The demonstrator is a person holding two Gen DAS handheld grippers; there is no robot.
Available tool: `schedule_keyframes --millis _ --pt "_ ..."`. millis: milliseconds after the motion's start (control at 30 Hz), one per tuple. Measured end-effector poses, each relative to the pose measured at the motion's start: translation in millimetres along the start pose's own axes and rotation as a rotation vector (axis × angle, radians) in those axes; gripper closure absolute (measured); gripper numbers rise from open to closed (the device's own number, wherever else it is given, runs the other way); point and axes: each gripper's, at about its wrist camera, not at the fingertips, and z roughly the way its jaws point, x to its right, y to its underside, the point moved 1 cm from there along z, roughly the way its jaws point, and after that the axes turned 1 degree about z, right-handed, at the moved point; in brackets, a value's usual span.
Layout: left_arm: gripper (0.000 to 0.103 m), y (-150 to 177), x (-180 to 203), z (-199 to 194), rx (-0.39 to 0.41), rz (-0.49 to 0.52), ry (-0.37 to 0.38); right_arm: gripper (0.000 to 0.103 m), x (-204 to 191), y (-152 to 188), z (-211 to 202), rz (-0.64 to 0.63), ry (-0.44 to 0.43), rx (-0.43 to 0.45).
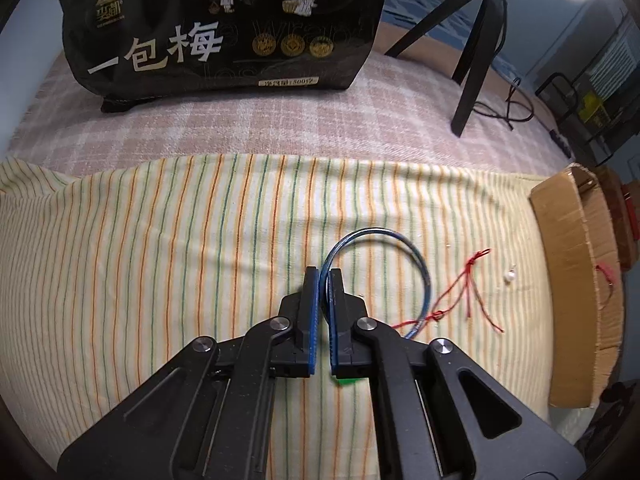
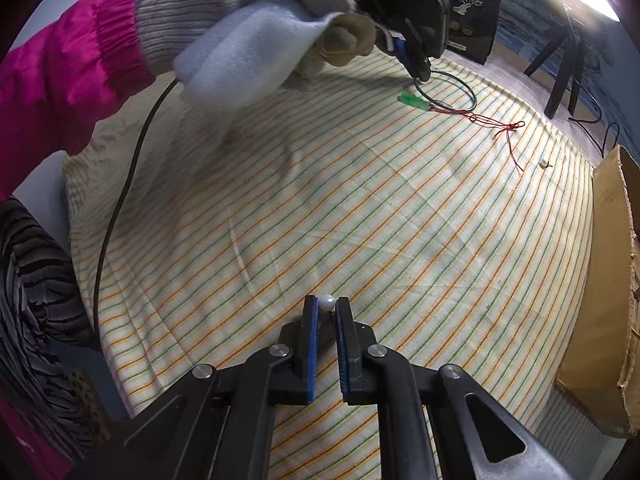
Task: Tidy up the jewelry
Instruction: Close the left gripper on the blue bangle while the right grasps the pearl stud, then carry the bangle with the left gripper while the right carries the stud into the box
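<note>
Striped cloth [image 1: 160, 240] covers the bed, a cardboard box [image 1: 568, 280] at its right edge. Left gripper [image 1: 323, 276] is clamped on the blue cord loop [image 1: 400, 244]; right gripper [image 2: 327, 305] pinches a white pearl [image 2: 326, 302]. Lift both slowly, keeping the squeeze steady so the pearl cannot roll free.

The striped cloth [image 1: 200, 240] is pale cream with thin orange, green and yellow lines. Beyond it lies a checked cloth [image 1: 280, 120] in faded pink and white. The bangle [image 1: 416, 256] is blue; the knotted cord [image 1: 468, 276] is red; the tag [image 2: 412, 101] is bright green. The bead [image 2: 327, 303] is white. The snack bag [image 1: 224, 24] is black with white characters and gold medals. The cardboard box [image 1: 568, 264] is brown. The sleeve [image 2: 60, 64] is magenta, the glove [image 2: 224, 12] grey. The hand-held gripper [image 1: 323, 276] is black with blue pads.
</note>
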Motion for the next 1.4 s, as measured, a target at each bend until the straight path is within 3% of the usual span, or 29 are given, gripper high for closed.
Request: schedule_keyframes --millis 233,867,1100,1400 --pt "0.102 -7 6 -34 0.044 0.003 0.064 0.097 7 -4 -14 0.028 0.004 0.035" --pt "0.102 22 60 -113 0.155 0.013 0.243 0.097 38 6 -87 0.151 0.068 0.182" --pt "0.102 31 99 -127 0.178 0.07 0.28 0.097 65 18 -112 0.221 0.11 0.228" --pt "0.102 40 149 -134 0.19 0.148 0.327 0.097 126 38 -137 0.366 0.18 0.267"
